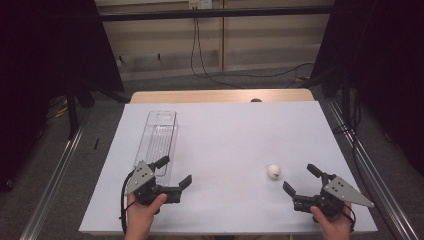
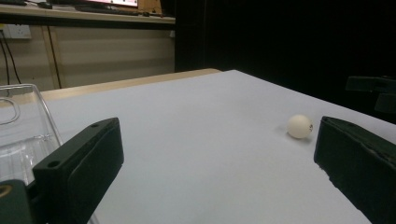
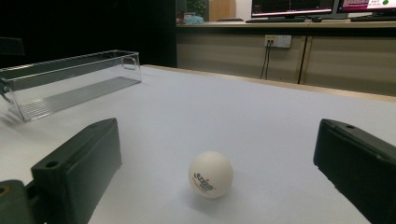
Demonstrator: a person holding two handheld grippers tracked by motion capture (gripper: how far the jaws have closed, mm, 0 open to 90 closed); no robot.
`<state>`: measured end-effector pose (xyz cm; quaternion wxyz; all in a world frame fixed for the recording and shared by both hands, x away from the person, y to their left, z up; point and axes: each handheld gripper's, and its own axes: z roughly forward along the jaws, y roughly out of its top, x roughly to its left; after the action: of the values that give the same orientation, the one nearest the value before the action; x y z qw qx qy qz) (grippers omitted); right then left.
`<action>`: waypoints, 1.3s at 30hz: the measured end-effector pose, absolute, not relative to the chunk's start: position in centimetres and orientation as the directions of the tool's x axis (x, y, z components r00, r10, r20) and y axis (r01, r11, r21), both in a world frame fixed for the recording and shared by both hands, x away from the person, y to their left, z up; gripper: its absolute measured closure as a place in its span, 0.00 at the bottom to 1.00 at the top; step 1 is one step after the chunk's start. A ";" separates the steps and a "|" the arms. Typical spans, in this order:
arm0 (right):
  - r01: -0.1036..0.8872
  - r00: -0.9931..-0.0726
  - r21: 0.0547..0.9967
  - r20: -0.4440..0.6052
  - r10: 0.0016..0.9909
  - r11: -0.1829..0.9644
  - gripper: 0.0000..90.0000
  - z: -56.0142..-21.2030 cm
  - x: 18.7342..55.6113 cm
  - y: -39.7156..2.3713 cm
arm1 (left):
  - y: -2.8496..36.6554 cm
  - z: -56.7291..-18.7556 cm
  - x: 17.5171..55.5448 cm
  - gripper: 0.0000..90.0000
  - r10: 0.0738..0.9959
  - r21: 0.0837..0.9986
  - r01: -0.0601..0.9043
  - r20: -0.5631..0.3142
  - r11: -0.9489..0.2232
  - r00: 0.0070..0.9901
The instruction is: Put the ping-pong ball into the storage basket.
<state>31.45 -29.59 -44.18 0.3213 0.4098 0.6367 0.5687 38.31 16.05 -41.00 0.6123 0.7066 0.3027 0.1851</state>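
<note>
R gripper at lower right, jaws wide w/ ball just ahead, prob lining up a grab; L gripper also wide, idle beside clear tray.

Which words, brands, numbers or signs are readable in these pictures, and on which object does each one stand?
White ball: a red and dark printed logo with small text beneath it, too blurred to read.
Monitors behind the table: coloured screen content, too small to read.
Clear plastic tray: no text seen.
</note>
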 end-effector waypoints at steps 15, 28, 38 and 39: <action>0.150 -0.466 0.989 0.061 0.883 0.011 0.01 -44.0 31.6 -29.6 | 12.8 -40.9 38.6 0.02 0.624 0.972 0.221 -0.123 -0.080 0.772; 0.154 -0.454 0.988 0.072 0.888 -0.001 0.01 -44.0 31.7 -29.6 | 10.2 -41.2 39.4 0.02 0.580 0.965 0.236 -0.127 -0.115 0.805; 0.155 -0.462 0.988 0.066 0.884 0.007 0.01 -43.9 31.7 -29.5 | 8.1 -41.4 40.1 0.02 0.569 0.956 0.260 -0.139 -0.136 0.810; 0.154 -0.463 0.988 0.066 0.884 0.007 0.01 -43.9 31.7 -29.5 | 7.9 -41.4 40.2 0.02 0.569 0.956 0.262 -0.142 -0.134 0.810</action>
<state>31.74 -29.50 -43.93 0.3182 0.4092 0.6343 0.5735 40.20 7.85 -41.40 0.5955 0.7417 0.2802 0.1290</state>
